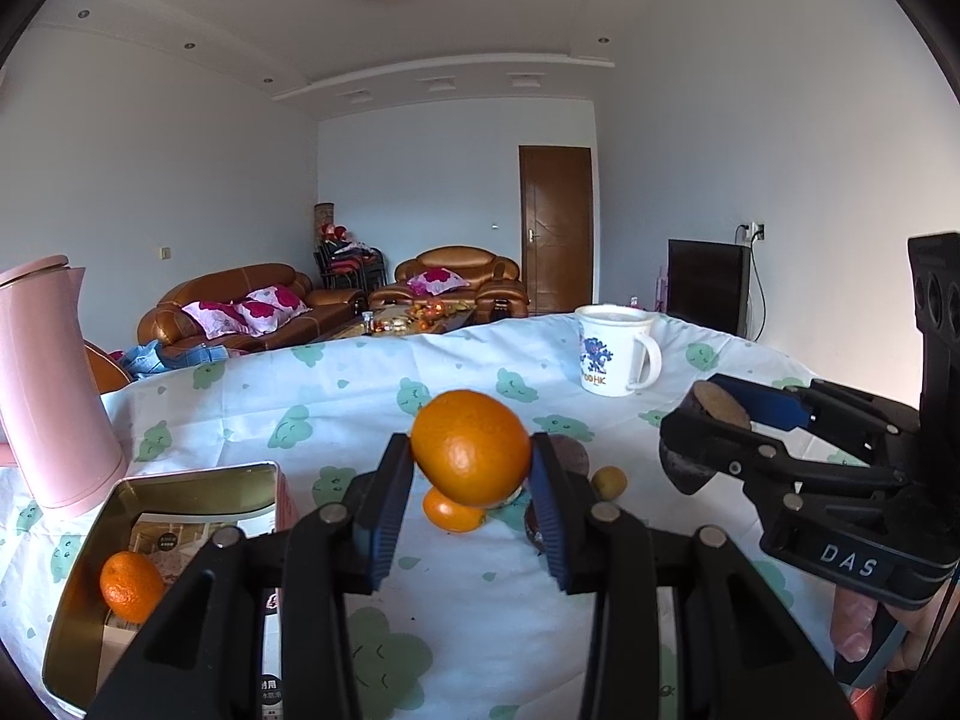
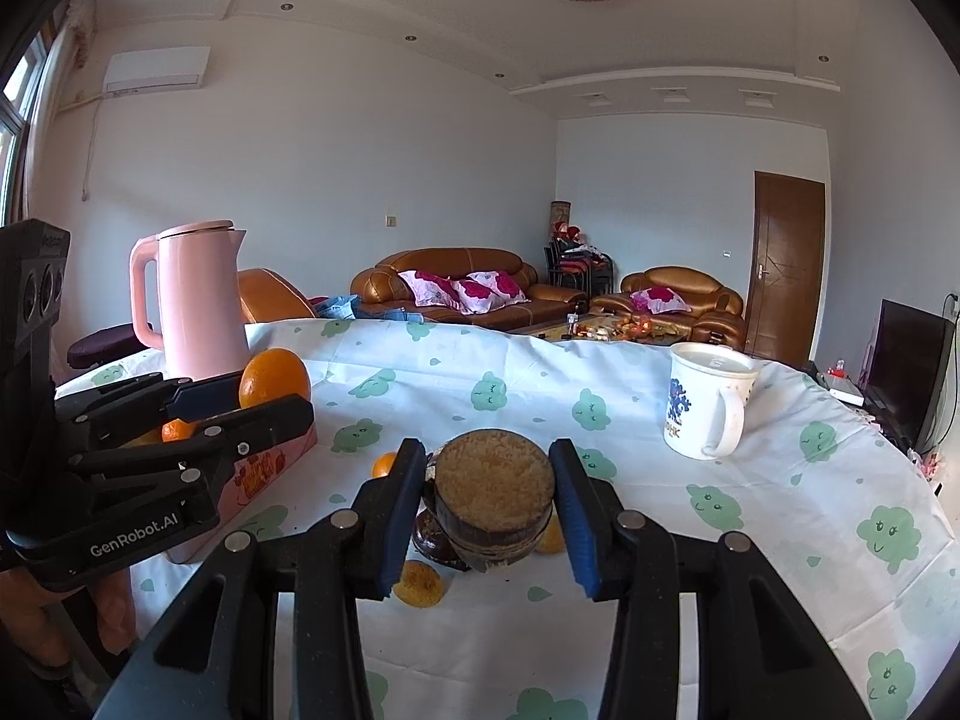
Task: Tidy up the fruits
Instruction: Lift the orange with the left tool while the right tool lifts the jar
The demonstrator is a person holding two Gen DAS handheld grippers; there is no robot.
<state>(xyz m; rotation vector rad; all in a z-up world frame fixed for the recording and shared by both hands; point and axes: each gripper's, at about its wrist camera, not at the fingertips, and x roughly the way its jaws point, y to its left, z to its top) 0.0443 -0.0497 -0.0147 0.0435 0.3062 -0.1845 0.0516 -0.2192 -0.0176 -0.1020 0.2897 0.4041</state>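
My left gripper (image 1: 471, 443) is shut on a large orange (image 1: 471, 456) held above the tablecloth; the same gripper (image 2: 273, 391) and orange (image 2: 275, 375) show at the left of the right wrist view. My right gripper (image 2: 487, 451) is shut on a dark-skinned fruit piece (image 2: 493, 495) with a tan grainy flat face, also seen as the gripper (image 1: 703, 407) and fruit piece (image 1: 720, 405) in the left wrist view. A gold-lined pink tin (image 1: 192, 483) at lower left holds a mandarin (image 1: 131, 587). Under the grippers lie a small orange (image 1: 451, 515), a yellowish fruit (image 1: 609, 482) and a dark fruit (image 2: 441, 540).
A pink kettle (image 1: 51, 384) stands at the table's left, behind the tin. A white printed mug (image 1: 618, 351) stands at the far right. The cloth (image 1: 360, 396) is white with green clouds. A hand (image 1: 852, 624) holds the right gripper's handle. Sofas and a door lie beyond.
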